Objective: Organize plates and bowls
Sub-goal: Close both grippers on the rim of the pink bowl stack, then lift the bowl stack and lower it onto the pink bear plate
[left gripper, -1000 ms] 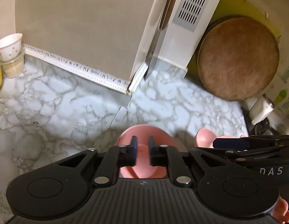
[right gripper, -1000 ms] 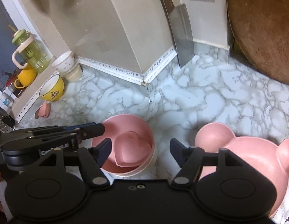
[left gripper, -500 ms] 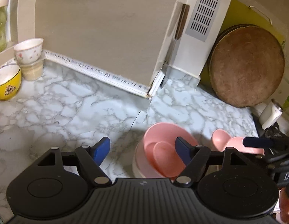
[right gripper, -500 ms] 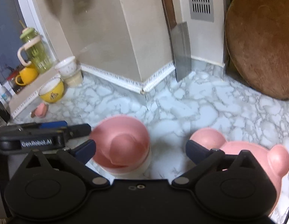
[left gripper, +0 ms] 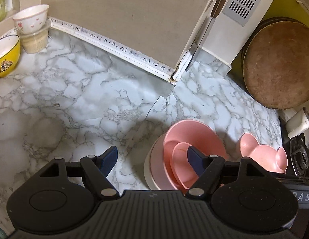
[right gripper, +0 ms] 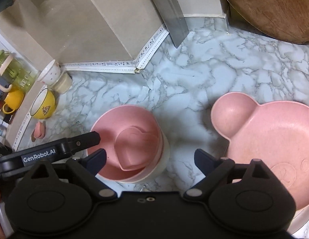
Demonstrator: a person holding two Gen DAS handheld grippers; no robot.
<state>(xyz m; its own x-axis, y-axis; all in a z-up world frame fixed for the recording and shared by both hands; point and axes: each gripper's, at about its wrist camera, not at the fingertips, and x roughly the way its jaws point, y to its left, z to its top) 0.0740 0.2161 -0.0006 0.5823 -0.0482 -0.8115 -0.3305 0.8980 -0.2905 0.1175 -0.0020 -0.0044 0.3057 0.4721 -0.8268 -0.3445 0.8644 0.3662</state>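
Observation:
A stack stands on the marble counter [left gripper: 74,103]: a cream bowl [left gripper: 149,165] at the bottom, a pink bowl [left gripper: 194,137] in it, and a small pink heart-shaped dish [right gripper: 132,149] lying loose inside. A pink bear-shaped plate [right gripper: 274,139] sits just right of the stack. My left gripper [left gripper: 152,159] is open, and its right finger hangs over the heart dish without pressing it. My right gripper [right gripper: 150,158] stands wide with its jaws closing. The stack's near rim lies between its fingers, untouched by the pads.
At the far left are a yellow bowl [left gripper: 4,59] and a flowered white bowl [left gripper: 31,19] on a beige cup. A cleaver [right gripper: 170,18] leans on the wall corner. A round wooden board [left gripper: 278,63] stands at the back right, with a stove burner [left gripper: 300,159] beside it.
My left gripper was shut on the heart dish over the pink bowl; it has opened and the dish now lies in the bowl. My right gripper has spread wider. Both have sunk closer.

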